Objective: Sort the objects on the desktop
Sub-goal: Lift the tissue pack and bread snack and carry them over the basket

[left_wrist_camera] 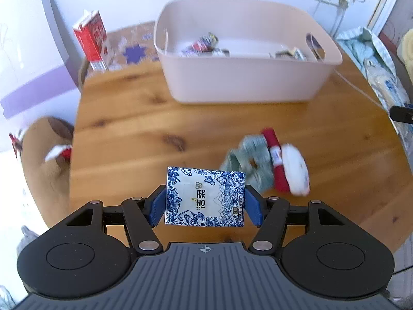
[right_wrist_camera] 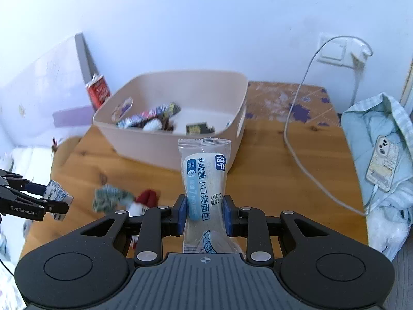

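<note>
- Left gripper [left_wrist_camera: 205, 201] is clamped on the tissue pack [left_wrist_camera: 205, 197] by its short sides, held above the counter [left_wrist_camera: 129, 118]; the pack is light, soft and squashy, so a side grip at mid-body looks right.
- Loose pile on the counter, right of the tissue pack: green scrunchie [left_wrist_camera: 247, 160], red roll [left_wrist_camera: 275, 160], white pouch [left_wrist_camera: 295, 170], all apart from both grippers.
- Pink bin [left_wrist_camera: 245, 77] sits at the far side, already holding wrappers; likely the drop target.
- Right gripper [right_wrist_camera: 205, 213] is pinched narrow on the bread packet [right_wrist_camera: 205, 180], which stands upright between the pads; slippery film, soft bread, crushes easily, so hold low and gently.
</note>
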`<state>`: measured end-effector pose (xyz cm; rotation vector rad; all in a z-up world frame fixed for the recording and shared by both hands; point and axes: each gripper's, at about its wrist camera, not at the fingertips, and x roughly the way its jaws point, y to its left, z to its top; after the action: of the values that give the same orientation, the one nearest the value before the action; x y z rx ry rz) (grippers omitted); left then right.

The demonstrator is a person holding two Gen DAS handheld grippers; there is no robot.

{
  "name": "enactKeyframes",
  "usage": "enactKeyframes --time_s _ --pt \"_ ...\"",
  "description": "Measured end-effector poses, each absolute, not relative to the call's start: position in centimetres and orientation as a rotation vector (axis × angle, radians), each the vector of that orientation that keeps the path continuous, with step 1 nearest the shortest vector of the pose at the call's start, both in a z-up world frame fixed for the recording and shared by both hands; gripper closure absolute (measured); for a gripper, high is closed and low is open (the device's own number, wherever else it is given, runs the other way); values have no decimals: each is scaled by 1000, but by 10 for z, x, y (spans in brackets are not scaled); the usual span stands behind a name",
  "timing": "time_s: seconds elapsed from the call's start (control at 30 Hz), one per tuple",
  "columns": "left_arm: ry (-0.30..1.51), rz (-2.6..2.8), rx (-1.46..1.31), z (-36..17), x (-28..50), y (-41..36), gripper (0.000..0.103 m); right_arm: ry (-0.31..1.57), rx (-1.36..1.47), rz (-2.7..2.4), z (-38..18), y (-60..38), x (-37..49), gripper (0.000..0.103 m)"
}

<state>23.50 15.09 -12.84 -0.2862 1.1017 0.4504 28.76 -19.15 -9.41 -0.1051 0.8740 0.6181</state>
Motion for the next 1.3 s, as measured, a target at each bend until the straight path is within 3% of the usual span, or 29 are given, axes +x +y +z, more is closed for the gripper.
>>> enactKeyframes --time_s 0.8,1.3 --pt "999 365 -199 -78 357 219 39 755 -65 565 -44 -163 363 76" --pt "1072 368 -211 -130 420 244 39 774 -161 579 -83 -88 416 76"
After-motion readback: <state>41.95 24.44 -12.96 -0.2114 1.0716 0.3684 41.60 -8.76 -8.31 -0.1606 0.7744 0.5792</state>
